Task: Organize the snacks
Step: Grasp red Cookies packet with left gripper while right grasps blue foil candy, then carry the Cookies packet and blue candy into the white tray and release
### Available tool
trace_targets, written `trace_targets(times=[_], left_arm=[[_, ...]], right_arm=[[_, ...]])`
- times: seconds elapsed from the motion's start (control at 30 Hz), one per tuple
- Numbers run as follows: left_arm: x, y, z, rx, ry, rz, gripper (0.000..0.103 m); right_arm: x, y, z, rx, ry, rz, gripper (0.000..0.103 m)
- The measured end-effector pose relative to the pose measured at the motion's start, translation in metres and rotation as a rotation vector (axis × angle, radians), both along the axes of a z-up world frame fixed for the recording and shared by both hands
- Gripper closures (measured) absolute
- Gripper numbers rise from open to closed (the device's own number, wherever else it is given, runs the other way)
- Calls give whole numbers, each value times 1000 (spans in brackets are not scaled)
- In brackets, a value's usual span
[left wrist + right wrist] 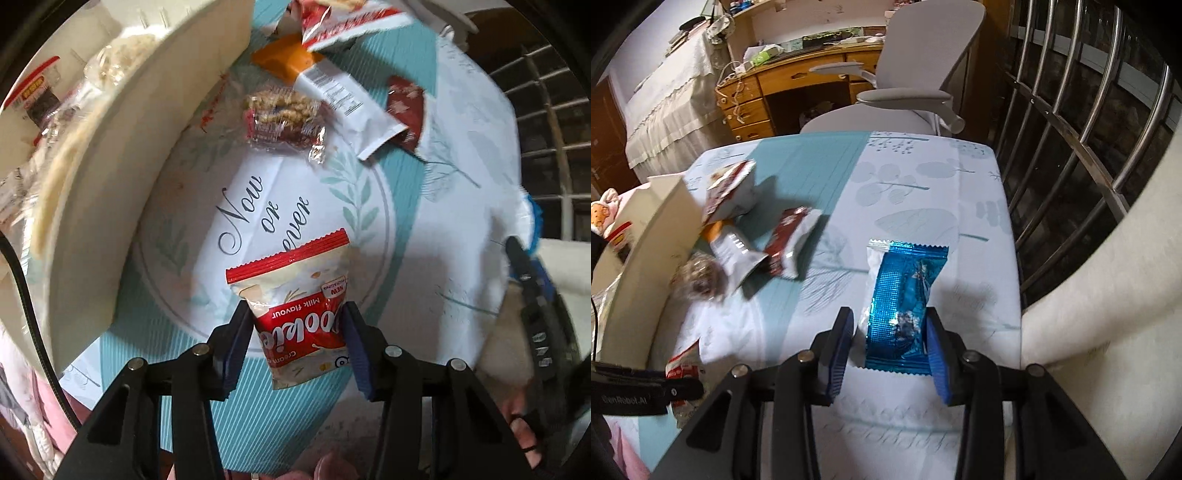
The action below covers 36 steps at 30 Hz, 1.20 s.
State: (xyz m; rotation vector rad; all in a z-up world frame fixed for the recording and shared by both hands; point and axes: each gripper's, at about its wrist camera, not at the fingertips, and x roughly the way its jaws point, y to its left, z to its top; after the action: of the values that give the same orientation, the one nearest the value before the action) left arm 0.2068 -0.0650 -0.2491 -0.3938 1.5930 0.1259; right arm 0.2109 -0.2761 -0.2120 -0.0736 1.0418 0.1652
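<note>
Gripping a red-and-white cookie packet point(295, 314) w/ both blue pads against its sides, the left gripper point(297, 332) holds it above the tablecloth point(443, 258), over the printed "Now or Never" lettering. Jaws closed down to the packet's width.

At 12 o'clock from that packet lies a clear-wrapped cereal bar point(284, 114); past it, toward 1 o'clock, a white-and-orange pouch point(332, 88) partly overlapping a dark red packet point(406, 107). A bigger red-white bag point(343, 22) sits at the top edge. At 10 o'clock stands a cream storage bin point(122, 177) w/ wrapped snacks inside.

Right gripper point(892, 343) has a shiny blue foil packet point(905, 295) btwn its fingers; right pad touches the wrapper, left pad looks a hair off, so can't tell if it's truly clamped. Packet's at roughly table centre-right, loose pile at its 10 o'clock. Grey chair point(923, 74) at 12 o'clock beyond the table.
</note>
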Motion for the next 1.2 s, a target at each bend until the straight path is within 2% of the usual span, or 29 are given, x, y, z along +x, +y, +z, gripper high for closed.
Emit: trace_targets(times=[0.2,0.3,0.47,0.8,1.0,1.2], left_arm=[[-18,14,39,-77,-69,0,56],[-23,8,53,-92,-88,-8,56],[-59,26,78,-148,-126,-4,56],[-83,78,122,-242,-244,-108,56],[-84,118,145,-261,-300,-180,56],[-83,162,161,-239,-363,-207,56]], right_arm=[[-27,18,13,-1,10,50,65],[-39,27,19,5,10,71,65],[-59,45,31,5,14,103,65],[-100,104,62,-40,-51,135,65],[-115,155,87,-49,-107,129,65],[-124,201,98,-18,-135,113,65]])
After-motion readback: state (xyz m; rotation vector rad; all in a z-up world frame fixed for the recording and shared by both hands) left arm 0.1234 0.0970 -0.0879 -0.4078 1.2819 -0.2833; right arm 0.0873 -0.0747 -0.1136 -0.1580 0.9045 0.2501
